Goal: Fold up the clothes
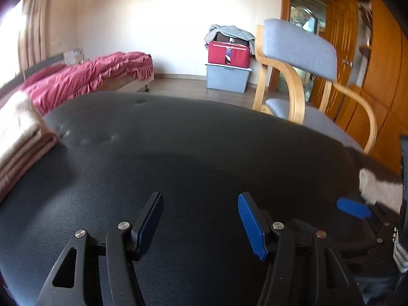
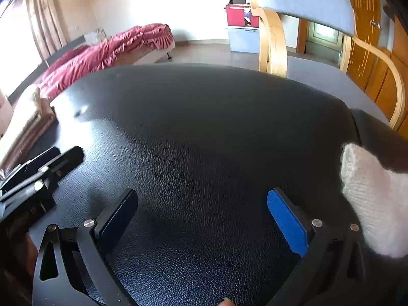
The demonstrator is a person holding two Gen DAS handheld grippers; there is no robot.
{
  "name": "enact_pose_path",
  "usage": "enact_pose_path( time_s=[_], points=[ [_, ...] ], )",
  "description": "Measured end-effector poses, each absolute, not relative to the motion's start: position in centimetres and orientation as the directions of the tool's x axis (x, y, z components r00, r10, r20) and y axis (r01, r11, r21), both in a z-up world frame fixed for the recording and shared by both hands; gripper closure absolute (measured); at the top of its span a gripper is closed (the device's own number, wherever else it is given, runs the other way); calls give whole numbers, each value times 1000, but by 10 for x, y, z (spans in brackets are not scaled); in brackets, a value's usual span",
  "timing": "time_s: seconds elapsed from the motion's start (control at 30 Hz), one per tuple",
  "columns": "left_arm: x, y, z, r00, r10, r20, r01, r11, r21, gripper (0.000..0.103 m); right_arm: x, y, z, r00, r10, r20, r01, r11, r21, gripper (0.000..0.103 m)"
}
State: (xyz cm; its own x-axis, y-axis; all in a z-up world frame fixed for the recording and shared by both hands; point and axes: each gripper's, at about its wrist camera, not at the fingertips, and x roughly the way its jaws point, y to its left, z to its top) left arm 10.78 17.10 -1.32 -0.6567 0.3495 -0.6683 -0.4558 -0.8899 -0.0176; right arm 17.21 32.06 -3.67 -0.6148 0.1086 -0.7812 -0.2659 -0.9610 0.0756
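From the left wrist, the left gripper (image 1: 200, 219) hangs wide apart, empty, over the black leather surface (image 1: 193, 148); folded beige clothes (image 1: 19, 142) lie at nine o'clock.

From the right wrist, the right gripper (image 2: 202, 219) gapes wide, empty; a white knit garment (image 2: 369, 199) sits at three o'clock.

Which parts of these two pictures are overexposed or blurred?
Left wrist view: the white back wall glares, and the grey cushioned wooden chair is motion-blurred. Right wrist view: the wall is blown out; the black leather surface stays sharp.
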Motion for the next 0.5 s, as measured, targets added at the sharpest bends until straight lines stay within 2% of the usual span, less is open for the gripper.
enact_pose_path(
  time_s=[0.3,0.5],
  points=[
    [105,171,-14,-654,356,-668,-445,-894,-41,41,180,313,-29,-599,199,-775,-305,-952,-9,0],
    [124,180,-4,-680,359,-639,-487,-873,28,41,226,326,19,-644,337,-687,-434,-900,-36,0]
  ],
)
